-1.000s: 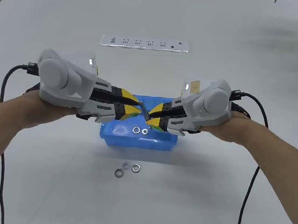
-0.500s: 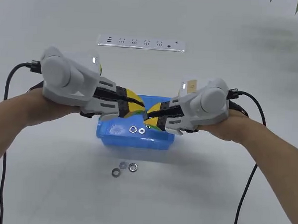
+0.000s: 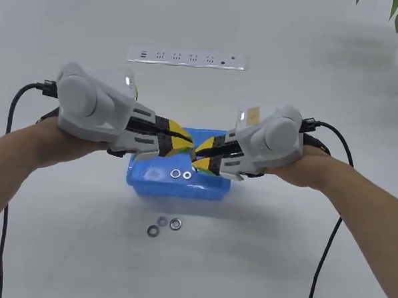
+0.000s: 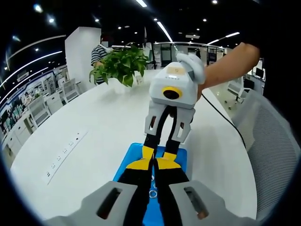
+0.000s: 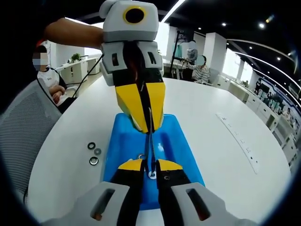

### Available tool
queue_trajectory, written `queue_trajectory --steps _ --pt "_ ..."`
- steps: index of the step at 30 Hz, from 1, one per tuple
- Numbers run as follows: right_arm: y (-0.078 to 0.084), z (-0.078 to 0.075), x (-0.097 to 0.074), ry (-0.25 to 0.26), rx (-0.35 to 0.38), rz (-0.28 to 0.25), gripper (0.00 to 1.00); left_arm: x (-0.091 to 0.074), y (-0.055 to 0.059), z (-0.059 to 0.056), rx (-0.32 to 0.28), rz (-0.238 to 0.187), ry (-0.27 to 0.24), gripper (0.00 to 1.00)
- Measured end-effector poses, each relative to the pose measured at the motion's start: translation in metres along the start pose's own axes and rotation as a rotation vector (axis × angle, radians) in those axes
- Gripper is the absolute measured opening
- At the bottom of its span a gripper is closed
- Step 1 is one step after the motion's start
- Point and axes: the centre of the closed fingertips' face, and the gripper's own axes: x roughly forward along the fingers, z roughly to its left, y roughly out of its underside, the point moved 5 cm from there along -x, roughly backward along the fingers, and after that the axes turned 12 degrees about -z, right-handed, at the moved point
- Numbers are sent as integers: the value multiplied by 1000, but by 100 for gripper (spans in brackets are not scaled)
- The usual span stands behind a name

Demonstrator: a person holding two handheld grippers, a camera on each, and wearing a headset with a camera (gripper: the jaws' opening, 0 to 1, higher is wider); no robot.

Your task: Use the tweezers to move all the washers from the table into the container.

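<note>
Washers (image 3: 175,224): three loose on the white surface (image 3: 280,260), just in front of the blue container (image 3: 150,186); two more inside it. Above the container, left hand-held gripper (image 3: 184,143) and right hand-held gripper (image 3: 198,157) tip to tip, both apparently clamped on the thin tweezers (image 5: 150,136). Probably light, stiff, slippery rings lying flat; best pinched across the rim, through the hole. No legible writing on the power strip (image 3: 186,57).

The container (image 3: 158,185) sits mid-worktop (image 3: 309,81) with two washers (image 3: 175,174) inside. Three more washers (image 3: 162,222) lie just before it, a power strip (image 3: 186,58) well behind. Above it, left claw (image 3: 188,145) and right claw (image 3: 198,156) meet tip to tip, tweezers (image 5: 150,136) between them.
</note>
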Motion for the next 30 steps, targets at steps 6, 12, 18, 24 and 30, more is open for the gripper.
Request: queue_trajectory --steps 6,12,18,24,30 --pt "-2 1 -1 -1 5 1 12 0 -1 0 1 1 -5 5" --pt "-4 4 -2 -2 4 6 17 -1 -2 1 -13 6 -10 5" --pt "-11 5 -5 5 8 5 21 -4 -5 2 -21 11 -19 5" --pt "-19 6 -9 15 10 3 24 -9 -7 3 -37 23 -30 5" --pt "-24 11 -15 34 28 9 31 -13 -13 2 -30 24 -33 5"
